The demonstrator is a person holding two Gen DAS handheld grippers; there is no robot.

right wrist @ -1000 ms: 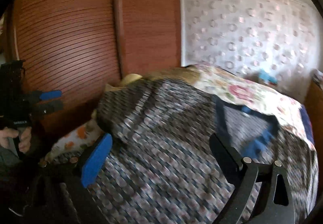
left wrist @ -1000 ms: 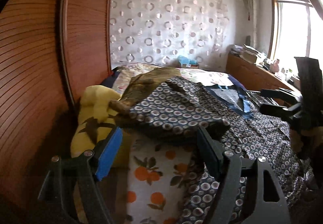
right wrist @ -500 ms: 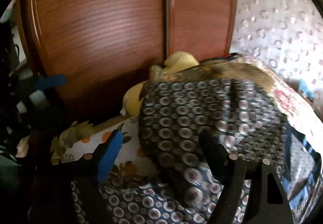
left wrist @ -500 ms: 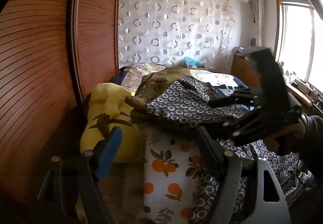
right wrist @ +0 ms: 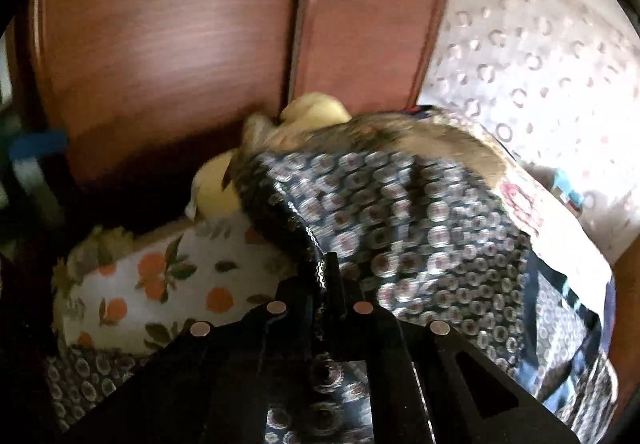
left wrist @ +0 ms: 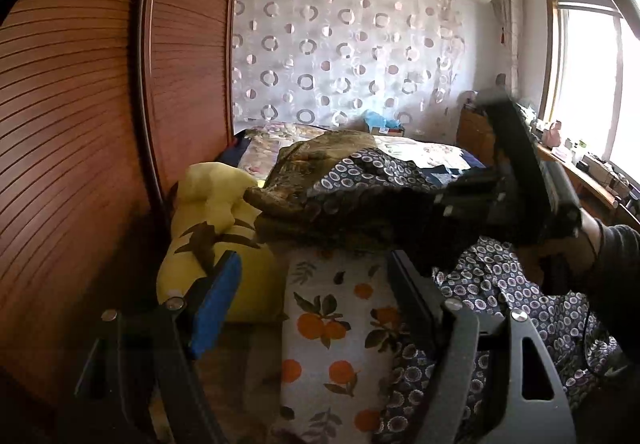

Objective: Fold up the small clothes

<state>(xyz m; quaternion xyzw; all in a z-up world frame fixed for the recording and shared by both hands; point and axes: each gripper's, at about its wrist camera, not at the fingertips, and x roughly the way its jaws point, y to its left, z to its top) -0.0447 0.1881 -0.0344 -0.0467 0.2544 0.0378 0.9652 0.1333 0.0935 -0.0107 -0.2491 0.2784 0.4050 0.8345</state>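
Observation:
A dark garment with a ring pattern (left wrist: 372, 184) lies draped over a pile on the bed; it fills the middle of the right wrist view (right wrist: 408, 228). My right gripper (right wrist: 322, 276) is shut on the garment's near edge, and it shows in the left wrist view (left wrist: 452, 204) held by a hand at the right. My left gripper (left wrist: 312, 284) is open and empty, with a blue pad on its left finger (left wrist: 216, 300), low in front of the orange-print pillow (left wrist: 336, 324).
A yellow plush toy (left wrist: 212, 220) lies left of the pile against the brown wooden wardrobe (left wrist: 80, 124). An olive-brown cloth (left wrist: 320, 152) tops the pile. A floral quilt (left wrist: 420, 152) covers the bed behind. A wooden desk (left wrist: 580, 180) stands under the window at right.
My right gripper has moved in to the garment's near edge and shut on it; it was open before. My left gripper has stayed open and drawn back a little.

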